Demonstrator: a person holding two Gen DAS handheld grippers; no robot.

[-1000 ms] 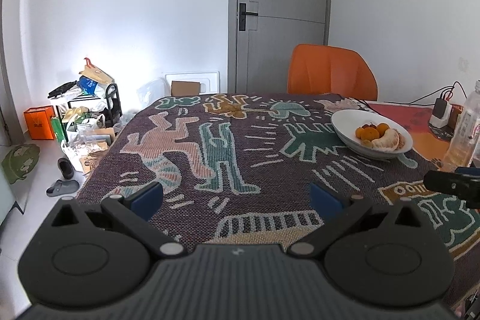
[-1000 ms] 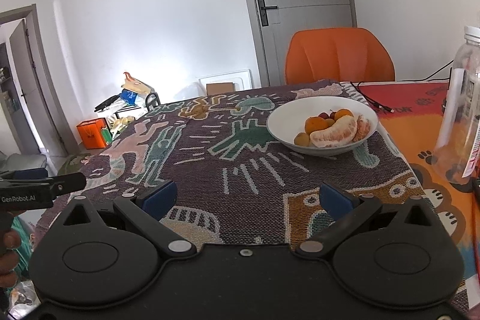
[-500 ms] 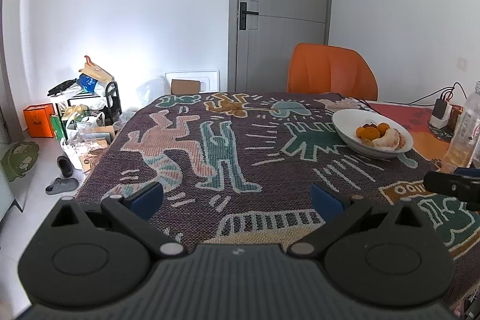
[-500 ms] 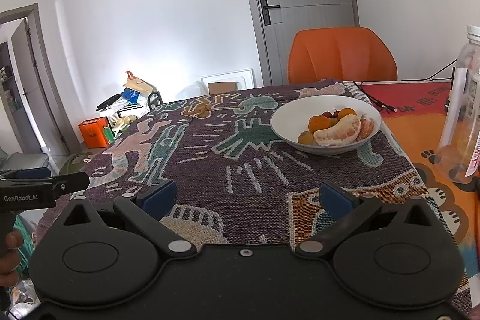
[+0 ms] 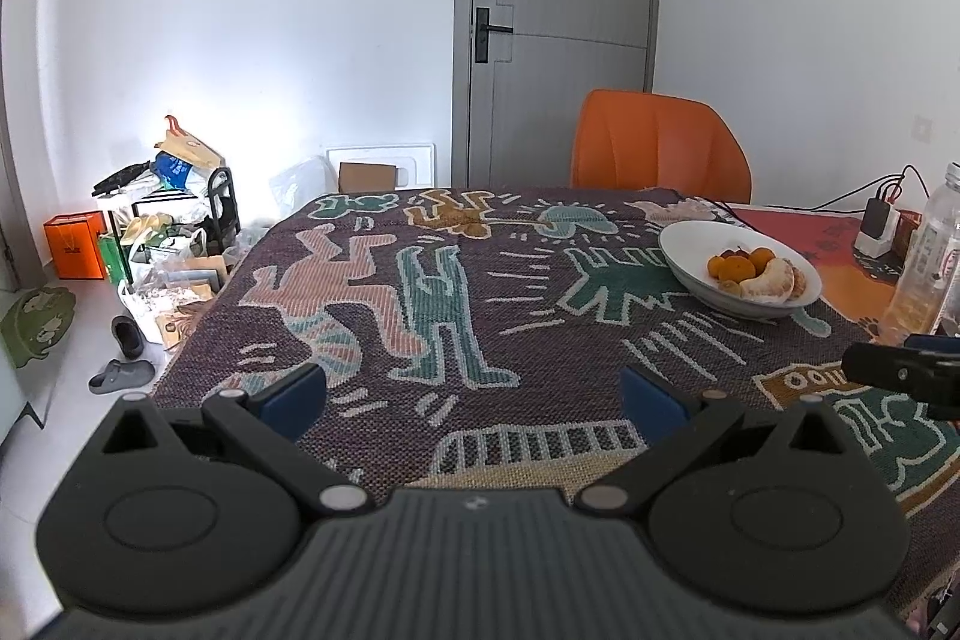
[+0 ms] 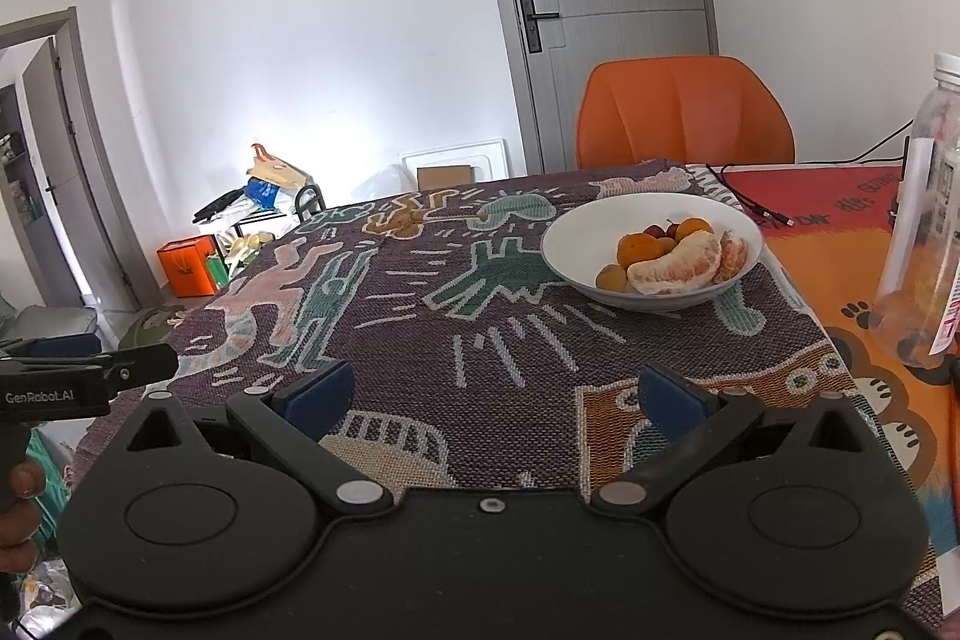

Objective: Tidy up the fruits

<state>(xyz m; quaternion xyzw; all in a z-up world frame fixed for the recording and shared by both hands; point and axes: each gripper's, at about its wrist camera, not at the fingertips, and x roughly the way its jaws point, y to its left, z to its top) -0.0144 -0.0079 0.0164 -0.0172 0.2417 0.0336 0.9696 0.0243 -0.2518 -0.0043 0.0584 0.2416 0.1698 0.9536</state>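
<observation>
White bowl (image 6: pixel 576 244) sat on patterned cloth, far right side, w/ all fruit piled toward its right half. Peeled pomelo segment (image 6: pixel 675 271) lay curved at front; whole orange (image 6: pixel 637 249) behind it, small yellow-brown fruit (image 6: pixel 612 276) at its left. Second orange (image 6: pixel 694 227) & dark red fruits (image 6: pixel 659 231) at back (cherries? too small to tell). Peeled mandarin piece (image 6: pixel 733 254) at right.

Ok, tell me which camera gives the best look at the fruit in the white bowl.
The right wrist view: the white bowl sits nearer and larger there, so the peeled citrus segments, oranges and small dark fruits separate clearly. The left wrist view shows the same bowl farther off toward the right, its fruit smaller and more bunched.
</observation>
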